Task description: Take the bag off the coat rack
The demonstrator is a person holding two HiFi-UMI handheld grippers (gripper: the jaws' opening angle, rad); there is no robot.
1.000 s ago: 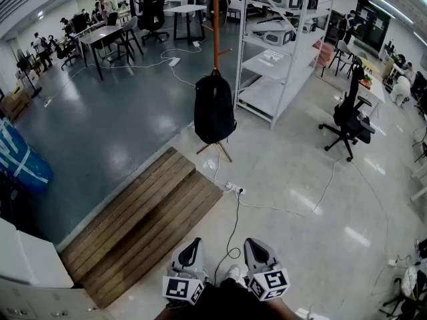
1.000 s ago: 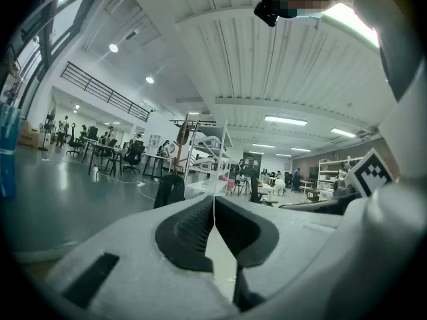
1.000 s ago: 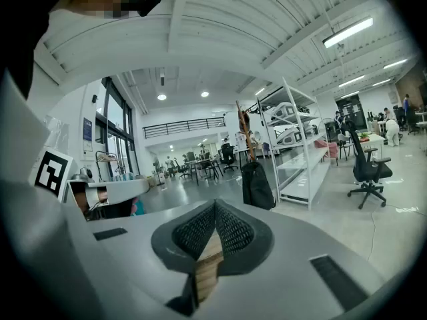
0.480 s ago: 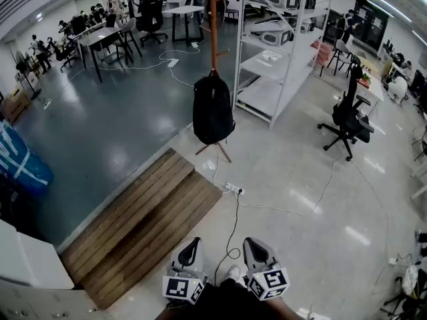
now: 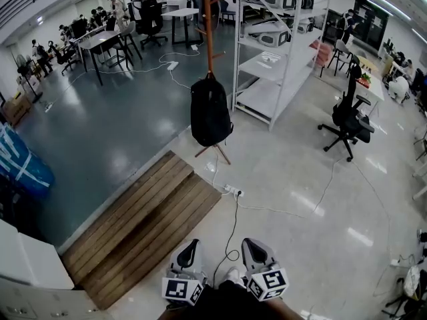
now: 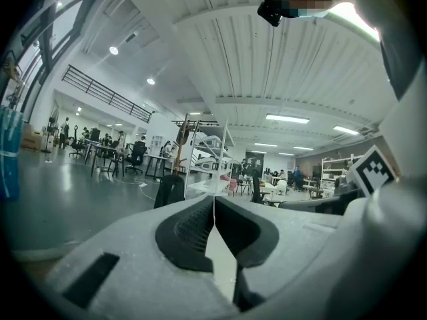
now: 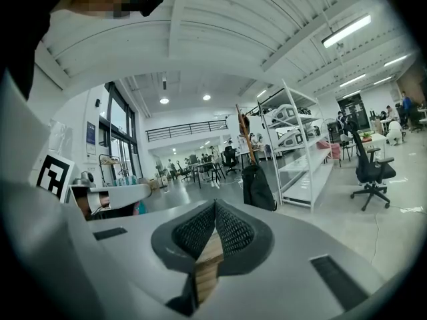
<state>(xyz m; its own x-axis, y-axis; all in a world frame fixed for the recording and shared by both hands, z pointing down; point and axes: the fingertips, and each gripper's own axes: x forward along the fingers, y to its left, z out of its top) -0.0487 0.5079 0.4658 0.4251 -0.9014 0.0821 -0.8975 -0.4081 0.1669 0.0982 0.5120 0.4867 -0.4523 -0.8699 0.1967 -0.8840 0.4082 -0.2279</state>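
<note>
A wide workshop floor (image 5: pixel 313 199) fills the head view, dark grey on the left and pale and glossy on the right. A tall white shelf unit (image 5: pixel 273 65) stands at the far side on the pale part. A platform of wooden boards (image 5: pixel 140 225) lies slantwise along the edge where the two floor colours meet. Just left of the shelf unit rises the wooden coat rack (image 5: pixel 208 25), upright on its spread feet. The black bag (image 5: pixel 211 112) hangs from the coat rack, against the pole, clear of the floor and well apart from both grippers. A black office chair (image 5: pixel 348 119) stands to the right. At the bottom edge, the left gripper (image 5: pixel 192 243) and right gripper (image 5: pixel 248 243) sit side by side, both pointing toward the bag. The left fingers (image 6: pixel 193 229) are pressed together with nothing between them, and so are the right fingers (image 7: pixel 233 231). A thin cable (image 5: pixel 233 225) runs between the grippers to a power strip (image 5: pixel 233 191).
</note>
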